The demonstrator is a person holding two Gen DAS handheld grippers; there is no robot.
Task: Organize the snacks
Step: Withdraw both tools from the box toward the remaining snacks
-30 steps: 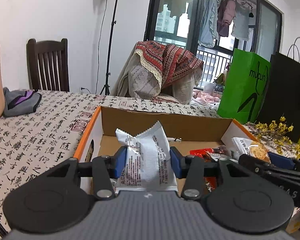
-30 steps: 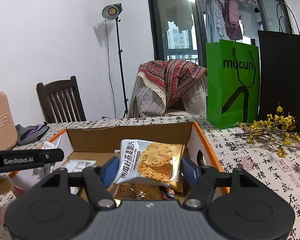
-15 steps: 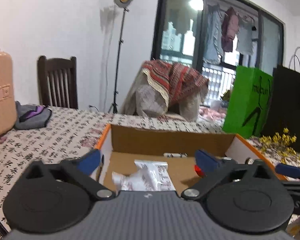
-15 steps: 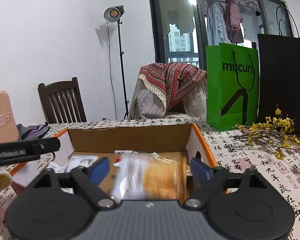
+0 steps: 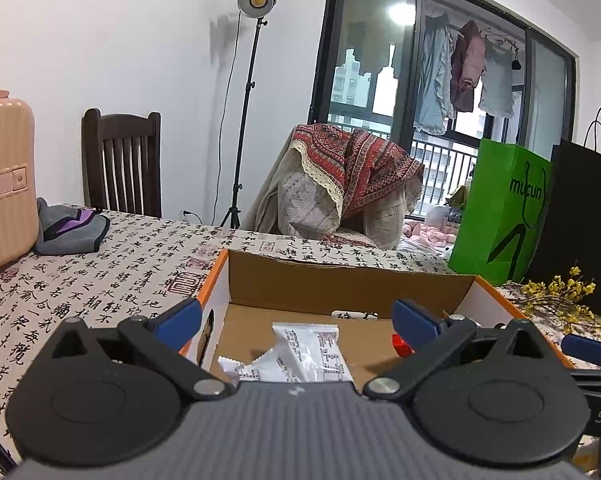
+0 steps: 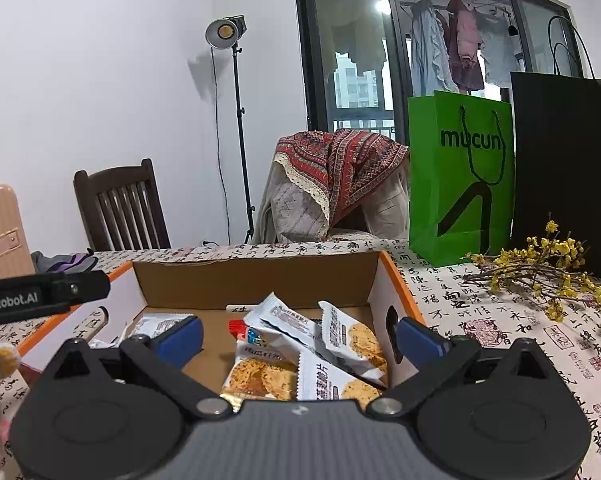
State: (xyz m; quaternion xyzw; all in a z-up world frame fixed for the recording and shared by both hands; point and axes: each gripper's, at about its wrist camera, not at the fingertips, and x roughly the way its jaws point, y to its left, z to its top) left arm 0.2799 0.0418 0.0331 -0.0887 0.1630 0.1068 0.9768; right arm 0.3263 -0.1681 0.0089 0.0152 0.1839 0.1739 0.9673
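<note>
Sitting on the calligraphy-print tablecloth (image 5: 100, 280), the cardboard box (image 6: 256, 276) holds the snacks: cookie packets (image 6: 340, 344) piled at its right end, white packets (image 5: 300, 356) lying flat at its left. Both the left gripper (image 5: 296, 316) and right gripper (image 6: 300, 336) hang spread wide and empty above them, the right's jaws having just opened, so withdrawing low could snag an upturned packet edge and flick it out

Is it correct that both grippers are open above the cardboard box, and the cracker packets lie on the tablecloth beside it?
Not quite. The left gripper and right gripper are open, but the cracker packets lie inside the cardboard box, not on the tablecloth. The right wrist view shows it.
</note>
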